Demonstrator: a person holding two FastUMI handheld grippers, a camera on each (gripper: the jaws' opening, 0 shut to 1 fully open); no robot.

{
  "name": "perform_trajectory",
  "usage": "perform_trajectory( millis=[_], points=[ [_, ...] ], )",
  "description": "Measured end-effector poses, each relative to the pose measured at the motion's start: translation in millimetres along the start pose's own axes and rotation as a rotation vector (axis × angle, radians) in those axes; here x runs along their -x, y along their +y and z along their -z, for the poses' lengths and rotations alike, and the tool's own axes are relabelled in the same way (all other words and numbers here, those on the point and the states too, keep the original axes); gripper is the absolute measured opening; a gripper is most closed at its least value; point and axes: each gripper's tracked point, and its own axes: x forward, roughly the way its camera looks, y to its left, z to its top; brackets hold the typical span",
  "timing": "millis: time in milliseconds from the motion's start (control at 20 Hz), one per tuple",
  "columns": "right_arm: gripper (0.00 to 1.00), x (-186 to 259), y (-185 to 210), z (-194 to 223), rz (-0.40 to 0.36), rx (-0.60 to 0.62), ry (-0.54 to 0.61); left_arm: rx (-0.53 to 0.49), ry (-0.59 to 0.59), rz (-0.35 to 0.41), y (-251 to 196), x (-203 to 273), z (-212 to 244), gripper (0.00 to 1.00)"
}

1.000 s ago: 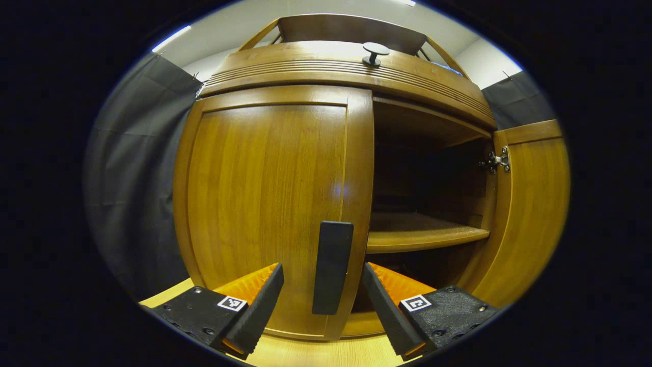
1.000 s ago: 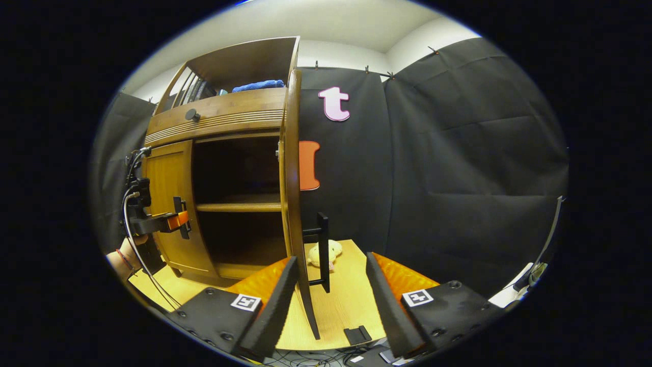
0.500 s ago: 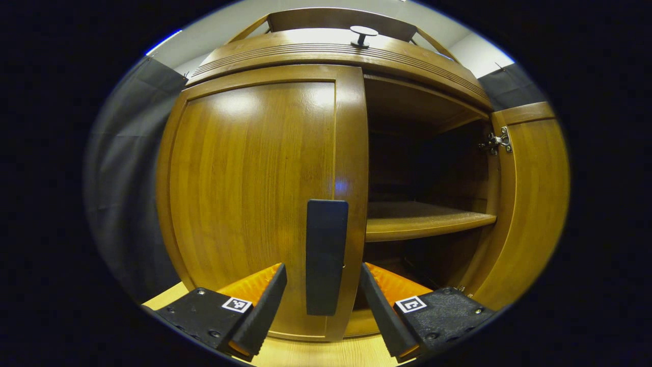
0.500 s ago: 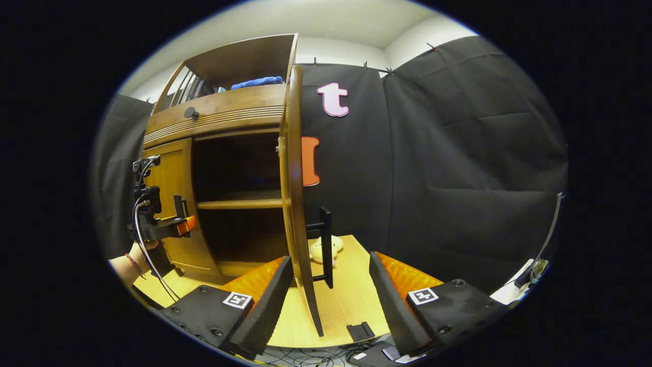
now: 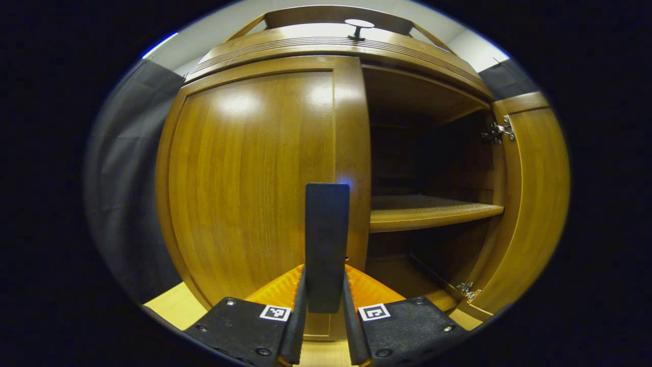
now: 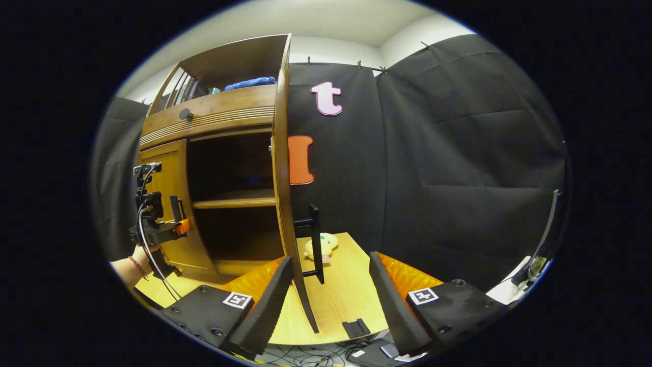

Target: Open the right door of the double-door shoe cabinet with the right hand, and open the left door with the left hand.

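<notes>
The wooden cabinet's left door (image 5: 254, 173) stands closed, and its black bar handle (image 5: 326, 239) rises between my left gripper's fingers. My left gripper (image 5: 326, 300) is shut on that handle, both pads pressing its sides. The right door (image 5: 535, 193) is swung wide open, baring a dark inside with one shelf (image 5: 433, 211). In the right gripper view the right door (image 6: 282, 193) is seen edge-on, its black handle (image 6: 316, 239) pointing away from the cabinet. My right gripper (image 6: 331, 285) hangs open, short of that handle and holding nothing. The left gripper (image 6: 175, 224) sits at the left door (image 6: 165, 204).
A round black knob (image 5: 358, 28) sits on the drawer front above the doors. A blue cloth (image 6: 249, 82) lies on the cabinet's top rack. A small pale plush toy (image 6: 318, 247) rests on the wooden table (image 6: 351, 306) behind the open door. Cables (image 6: 316, 357) lie below the table's edge.
My left gripper moved in and closed its fingers on the left door's handle. My right gripper drew back a little from the open right door and stays open.
</notes>
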Motion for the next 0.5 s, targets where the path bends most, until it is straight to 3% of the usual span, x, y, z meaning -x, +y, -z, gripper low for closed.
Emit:
perform_trajectory(
  millis=[150, 500],
  points=[
    [0.90, 1.2, 0.8, 3.3, -0.004, -0.006, 0.016, -0.045, -0.006, -0.010, 2.0, 0.9, -0.3, 0.33],
    [0.96, 7.7, 0.5, 6.1, -0.006, -0.015, 0.022, -0.013, -0.053, 0.011, 2.6, 20.3, -1.0, 0.21]
  ],
)
